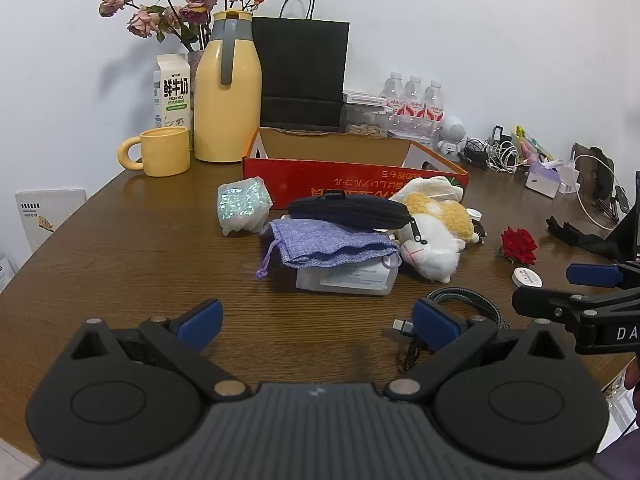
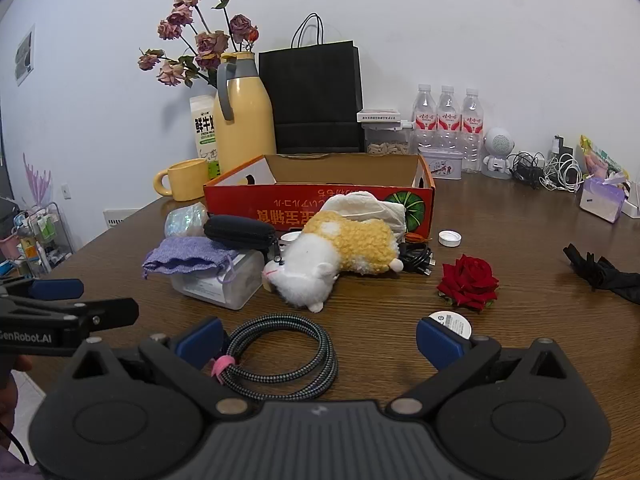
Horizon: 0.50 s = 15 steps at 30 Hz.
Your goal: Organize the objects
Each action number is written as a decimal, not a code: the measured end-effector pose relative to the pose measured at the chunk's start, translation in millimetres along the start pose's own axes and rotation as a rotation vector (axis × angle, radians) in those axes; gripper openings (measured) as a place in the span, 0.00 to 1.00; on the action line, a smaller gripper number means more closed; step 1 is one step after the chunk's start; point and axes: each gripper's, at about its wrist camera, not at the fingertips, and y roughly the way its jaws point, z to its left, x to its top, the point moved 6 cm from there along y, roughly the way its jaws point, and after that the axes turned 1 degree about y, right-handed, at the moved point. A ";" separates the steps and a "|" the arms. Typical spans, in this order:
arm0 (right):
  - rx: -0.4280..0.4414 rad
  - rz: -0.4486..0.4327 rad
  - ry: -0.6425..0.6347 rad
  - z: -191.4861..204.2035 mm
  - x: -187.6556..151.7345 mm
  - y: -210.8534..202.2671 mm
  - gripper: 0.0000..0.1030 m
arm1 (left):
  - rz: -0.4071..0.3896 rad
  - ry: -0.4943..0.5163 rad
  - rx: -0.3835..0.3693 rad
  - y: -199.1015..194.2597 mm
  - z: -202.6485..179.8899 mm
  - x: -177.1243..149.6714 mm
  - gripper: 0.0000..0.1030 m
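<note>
A: From the left wrist, we see both claws wide and empty: left claw (image 1: 316, 322), right claw (image 1: 560, 286), and a plush toy (image 1: 432, 236) beside the red box (image 1: 352, 176).

B: From the right wrist, we see the whole coiled cable (image 2: 280, 354) on the worktop (image 2: 520, 240).

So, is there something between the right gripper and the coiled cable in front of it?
Nothing visible. The coiled cable lies on bare table just ahead of the open right gripper, toward its left finger; the plush toy lies farther back.

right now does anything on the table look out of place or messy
Yes. The red cardboard box looks empty while the items lie heaped in front: a dark zip case on a purple pouch, a plush toy on its side, a red rose lying loose.
</note>
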 end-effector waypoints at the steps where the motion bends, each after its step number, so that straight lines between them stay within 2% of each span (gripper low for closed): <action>1: 0.000 0.000 0.000 0.1 0.0 0.0 1.00 | -0.001 0.000 0.000 0.0 0.2 -0.4 1.00; 15: -0.001 0.004 -0.001 1.4 0.1 0.3 1.00 | -0.001 -0.002 0.000 -0.2 0.8 -0.6 1.00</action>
